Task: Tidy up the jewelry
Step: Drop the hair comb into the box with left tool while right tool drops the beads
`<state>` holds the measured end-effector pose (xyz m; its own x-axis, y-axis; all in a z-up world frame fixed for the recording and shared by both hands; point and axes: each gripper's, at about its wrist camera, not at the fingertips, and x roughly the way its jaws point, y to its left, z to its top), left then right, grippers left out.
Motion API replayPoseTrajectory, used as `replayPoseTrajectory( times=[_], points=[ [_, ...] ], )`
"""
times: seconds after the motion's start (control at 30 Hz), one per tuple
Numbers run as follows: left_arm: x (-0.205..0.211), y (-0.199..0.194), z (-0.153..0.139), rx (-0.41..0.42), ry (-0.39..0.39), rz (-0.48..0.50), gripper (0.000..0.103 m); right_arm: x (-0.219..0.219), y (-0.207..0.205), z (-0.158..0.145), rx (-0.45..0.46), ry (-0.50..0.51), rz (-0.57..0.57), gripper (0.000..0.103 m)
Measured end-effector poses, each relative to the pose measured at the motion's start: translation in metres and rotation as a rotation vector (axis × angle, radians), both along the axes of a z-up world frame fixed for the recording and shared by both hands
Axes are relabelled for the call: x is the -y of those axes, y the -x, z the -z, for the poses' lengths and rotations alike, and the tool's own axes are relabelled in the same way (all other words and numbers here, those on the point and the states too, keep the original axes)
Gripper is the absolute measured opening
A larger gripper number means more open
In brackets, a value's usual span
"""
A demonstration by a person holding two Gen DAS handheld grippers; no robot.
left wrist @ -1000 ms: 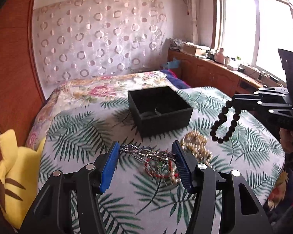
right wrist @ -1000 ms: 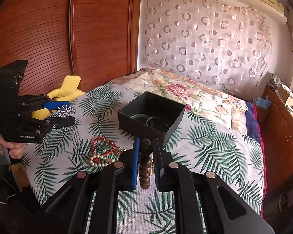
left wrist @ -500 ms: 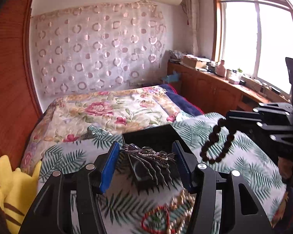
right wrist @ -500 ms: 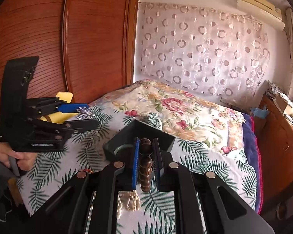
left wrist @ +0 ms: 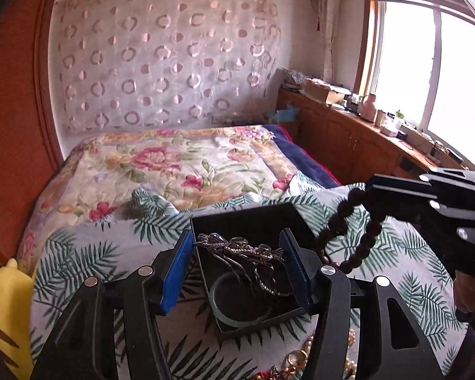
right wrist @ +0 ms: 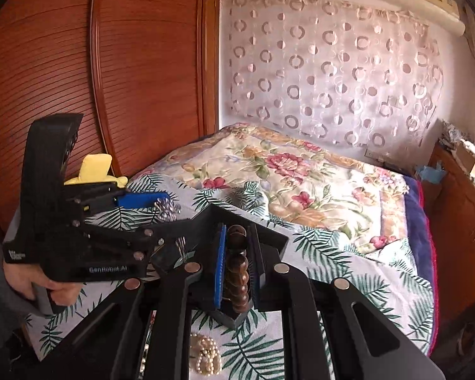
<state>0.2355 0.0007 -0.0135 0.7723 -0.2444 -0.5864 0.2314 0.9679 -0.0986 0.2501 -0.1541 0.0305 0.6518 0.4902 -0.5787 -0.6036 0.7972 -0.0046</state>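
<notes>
Both grippers now hover over the black box (left wrist: 256,221), formerly farther off. Left gripper (left wrist: 237,262) clamps the rhinestone hair comb (left wrist: 237,248); right gripper (right wrist: 236,253) pinches the wooden bead bracelet (right wrist: 237,269). Simultaneous release could tangle them.

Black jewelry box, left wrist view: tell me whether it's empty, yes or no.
No. A pale bangle lies in the black jewelry box, below the rhinestone hair comb held by the left tool.
</notes>
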Motion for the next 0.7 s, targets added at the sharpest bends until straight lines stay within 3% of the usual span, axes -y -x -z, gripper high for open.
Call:
replayPoseTrajectory(
  times=[0.13, 0.33, 0.47, 0.7],
  points=[
    [-0.005, 0.005, 0.007, -0.006, 0.018, 0.008, 0.056, -0.007, -0.008, 0.01, -0.024, 0.009, -0.006, 0.015],
    [-0.018, 0.022, 0.014, -0.001, 0.041, -0.008, 0.068, -0.017, -0.015, 0.035, -0.075, 0.038, -0.007, 0.015],
    [-0.028, 0.038, 0.017, 0.012, 0.034, -0.033, 0.082, -0.026, -0.018, 0.048, -0.103, 0.047, -0.008, 0.015],
    [-0.041, 0.063, 0.022, 0.035, 0.038, -0.054, 0.093, -0.031, -0.021, 0.064, -0.138, 0.03, -0.009, 0.015]
  ],
)
